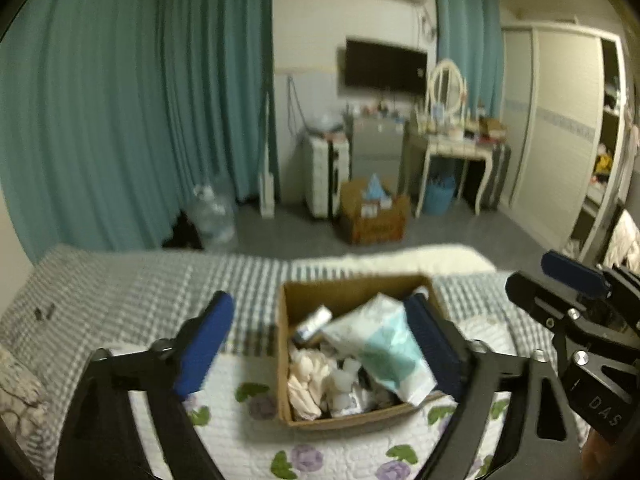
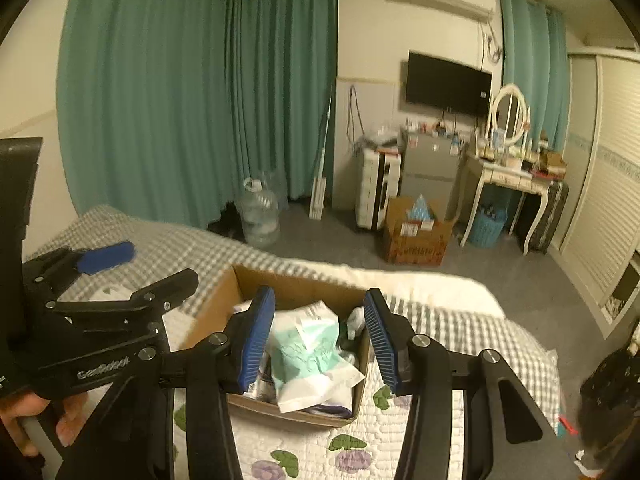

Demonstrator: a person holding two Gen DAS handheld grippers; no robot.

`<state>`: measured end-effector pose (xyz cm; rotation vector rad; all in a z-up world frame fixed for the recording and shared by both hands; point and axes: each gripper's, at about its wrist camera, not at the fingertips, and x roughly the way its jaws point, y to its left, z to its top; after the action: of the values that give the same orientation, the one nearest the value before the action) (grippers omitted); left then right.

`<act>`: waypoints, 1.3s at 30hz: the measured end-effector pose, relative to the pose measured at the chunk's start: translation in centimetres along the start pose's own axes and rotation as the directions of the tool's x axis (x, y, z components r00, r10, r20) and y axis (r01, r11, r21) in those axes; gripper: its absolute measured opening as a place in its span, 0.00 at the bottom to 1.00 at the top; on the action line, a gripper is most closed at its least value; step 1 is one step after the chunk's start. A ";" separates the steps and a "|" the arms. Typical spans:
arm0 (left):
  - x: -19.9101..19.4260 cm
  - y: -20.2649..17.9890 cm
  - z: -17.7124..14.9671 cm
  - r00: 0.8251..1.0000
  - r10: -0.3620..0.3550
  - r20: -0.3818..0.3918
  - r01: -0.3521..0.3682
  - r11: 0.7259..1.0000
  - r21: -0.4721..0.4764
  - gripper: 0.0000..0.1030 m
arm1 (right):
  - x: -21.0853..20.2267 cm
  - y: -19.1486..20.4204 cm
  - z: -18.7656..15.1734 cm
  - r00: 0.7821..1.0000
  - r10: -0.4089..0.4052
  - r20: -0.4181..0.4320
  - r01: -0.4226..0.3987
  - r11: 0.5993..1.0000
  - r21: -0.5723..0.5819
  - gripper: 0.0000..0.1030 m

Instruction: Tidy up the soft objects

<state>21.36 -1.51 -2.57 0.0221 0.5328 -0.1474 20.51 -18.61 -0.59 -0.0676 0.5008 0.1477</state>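
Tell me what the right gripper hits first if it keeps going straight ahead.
Probably the white-and-teal packet on top of the cardboard box; the right gripper, jaws open, frames it. Depth is unclear.

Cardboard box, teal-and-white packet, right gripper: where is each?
Cardboard box (image 1: 344,292): left wrist view, bare inner back wall.
Teal-and-white packet (image 2: 308,348): right wrist view, teal printed middle.
Right gripper (image 2: 320,340): right wrist view, midway between its fingertips.

A box (image 1: 352,420) sits on the bed (image 1: 120,292), with a pouch (image 1: 380,348) lying on top of cloths (image 1: 308,376) inside it. Beyond the bed's foot, on the floor, stand a water jug (image 2: 260,216) to the left and a carton (image 2: 416,236) to the right, beside a dressing table (image 2: 512,180).
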 end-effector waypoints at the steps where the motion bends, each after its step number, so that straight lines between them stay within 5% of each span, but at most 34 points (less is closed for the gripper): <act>1: -1.5 0.2 0.3 1.000 0.002 0.028 -0.002 1.000 -0.004 0.89 | -1.0 0.2 0.3 1.000 -0.007 0.013 0.007 1.000 0.001 0.53; 7: -8.0 0.6 1.4 0.993 0.004 0.118 -0.003 1.000 -0.005 0.89 | -7.5 1.2 1.4 0.996 -0.008 0.093 0.008 1.000 0.006 0.63; 11: -12.1 0.8 1.4 0.981 -0.002 0.194 0.005 1.000 -0.018 1.00 | -11.8 2.0 1.7 0.989 -0.003 0.147 0.004 1.000 -0.003 0.70; 21: -17.9 1.6 -1.1 0.955 0.033 0.295 -0.033 0.999 -0.006 1.00 | -20.3 3.2 -0.7 0.972 -0.067 0.224 0.074 0.997 -0.022 1.00; 30: -18.7 1.5 -4.3 0.959 0.059 0.277 -0.058 0.998 -0.010 1.00 | -22.8 3.0 -4.2 0.972 -0.071 0.225 0.069 0.998 0.013 1.00; 39: -16.5 1.1 -7.5 0.981 0.049 0.188 -0.046 0.999 -0.019 1.00 | -20.2 3.3 -6.9 0.986 -0.077 0.148 0.075 0.997 0.018 1.00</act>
<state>3.67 2.21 -0.71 0.0066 0.3441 -0.0974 -0.80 -18.52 3.01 -0.0632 0.3501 0.0743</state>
